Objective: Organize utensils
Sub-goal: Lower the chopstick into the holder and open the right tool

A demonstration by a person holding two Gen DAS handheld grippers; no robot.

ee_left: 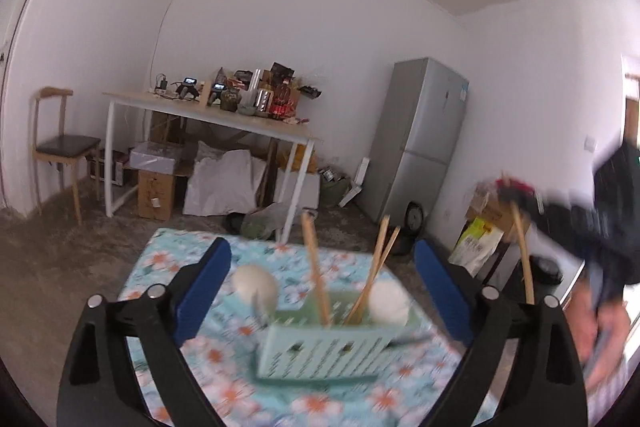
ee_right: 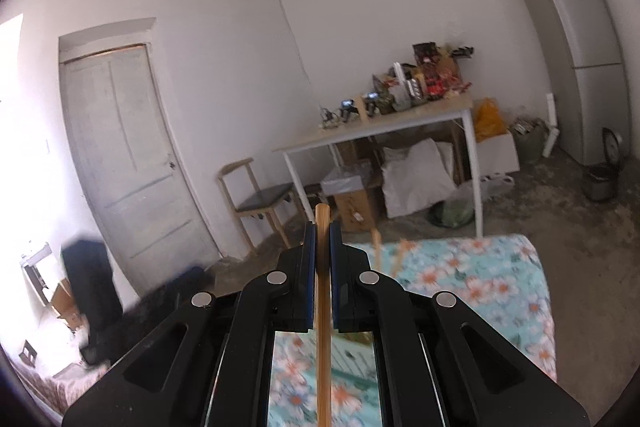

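Left wrist view: the left gripper (ee_left: 322, 281) stands wide open and empty, the pale green utensil holder (ee_left: 332, 341) just ahead on the floral tablecloth (ee_left: 192, 351). Three chopsticks (ee_left: 316, 271) and two white spoons (ee_left: 256, 285) already stand inside. Further right, the right gripper (ee_right: 322, 247) clamps one remaining chopstick (ee_right: 323, 327), not yet inserted.
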